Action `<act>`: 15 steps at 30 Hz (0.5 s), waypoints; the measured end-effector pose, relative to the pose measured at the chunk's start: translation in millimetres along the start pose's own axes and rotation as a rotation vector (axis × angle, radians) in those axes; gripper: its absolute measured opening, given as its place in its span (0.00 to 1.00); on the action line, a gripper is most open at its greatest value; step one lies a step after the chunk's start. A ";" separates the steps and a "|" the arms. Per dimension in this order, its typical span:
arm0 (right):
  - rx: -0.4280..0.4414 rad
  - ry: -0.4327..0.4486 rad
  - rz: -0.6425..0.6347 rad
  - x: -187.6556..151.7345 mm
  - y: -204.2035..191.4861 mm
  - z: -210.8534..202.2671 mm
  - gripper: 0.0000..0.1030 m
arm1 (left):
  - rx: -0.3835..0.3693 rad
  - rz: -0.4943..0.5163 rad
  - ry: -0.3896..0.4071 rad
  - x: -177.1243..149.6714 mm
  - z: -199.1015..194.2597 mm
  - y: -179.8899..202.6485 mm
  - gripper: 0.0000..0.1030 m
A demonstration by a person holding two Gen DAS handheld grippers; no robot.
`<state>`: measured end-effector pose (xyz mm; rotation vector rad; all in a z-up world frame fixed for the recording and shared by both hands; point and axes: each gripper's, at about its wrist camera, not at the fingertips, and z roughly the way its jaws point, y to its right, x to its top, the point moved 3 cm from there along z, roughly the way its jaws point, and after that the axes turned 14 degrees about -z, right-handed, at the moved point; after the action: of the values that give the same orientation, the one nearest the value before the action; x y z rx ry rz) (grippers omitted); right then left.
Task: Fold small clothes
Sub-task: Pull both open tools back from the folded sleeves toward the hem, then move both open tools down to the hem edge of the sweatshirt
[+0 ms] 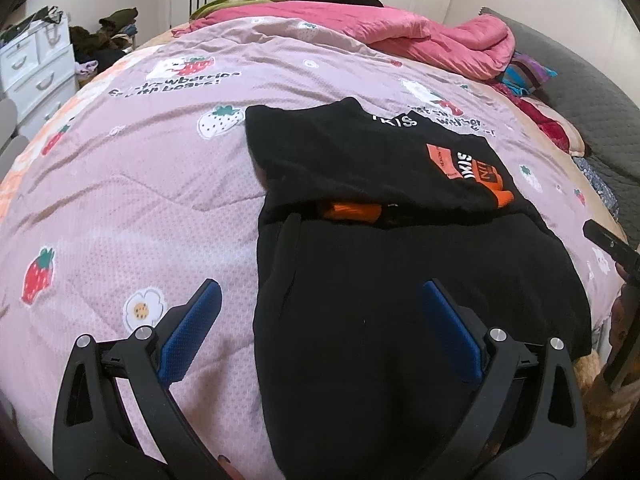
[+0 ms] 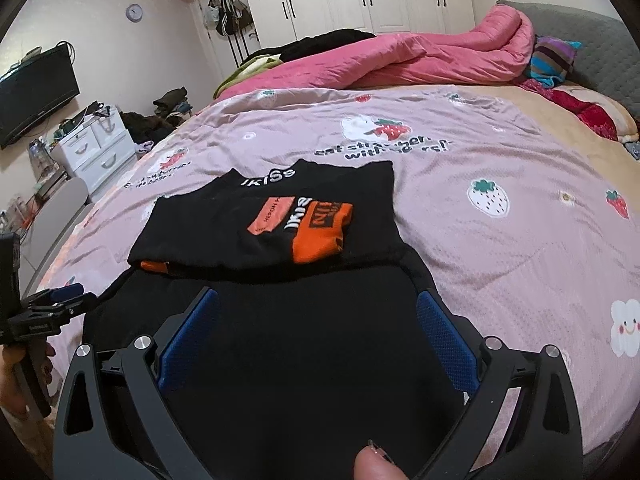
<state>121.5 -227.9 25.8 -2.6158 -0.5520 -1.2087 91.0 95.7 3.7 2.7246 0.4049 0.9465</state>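
Note:
A small black garment (image 1: 400, 280) with orange patches and white letters lies partly folded on the bed; it also shows in the right wrist view (image 2: 280, 320). Its far part with the orange print (image 2: 316, 228) is folded back over the near part. My left gripper (image 1: 322, 294) is open, hovering over the garment's near left edge, one finger over the quilt. My right gripper (image 2: 318, 302) is open above the garment's near part, holding nothing. The left gripper also shows in the right wrist view (image 2: 60, 300) at the garment's left corner.
The pink strawberry-print quilt (image 1: 140, 200) covers the bed. A bunched pink duvet (image 2: 400, 60) and dark clothes lie at the far side. A grey headboard (image 2: 592, 40) is at the right. White drawers (image 2: 96, 148) and a TV stand left of the bed.

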 end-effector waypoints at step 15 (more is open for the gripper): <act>0.024 -0.032 -0.009 -18.9 -8.9 -6.4 0.96 | -0.023 -0.028 -0.024 -28.2 -7.7 2.3 0.91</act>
<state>102.2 -226.6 15.7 -2.6199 -0.5810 -1.1575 65.3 85.1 -5.7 2.6997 0.4245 0.9040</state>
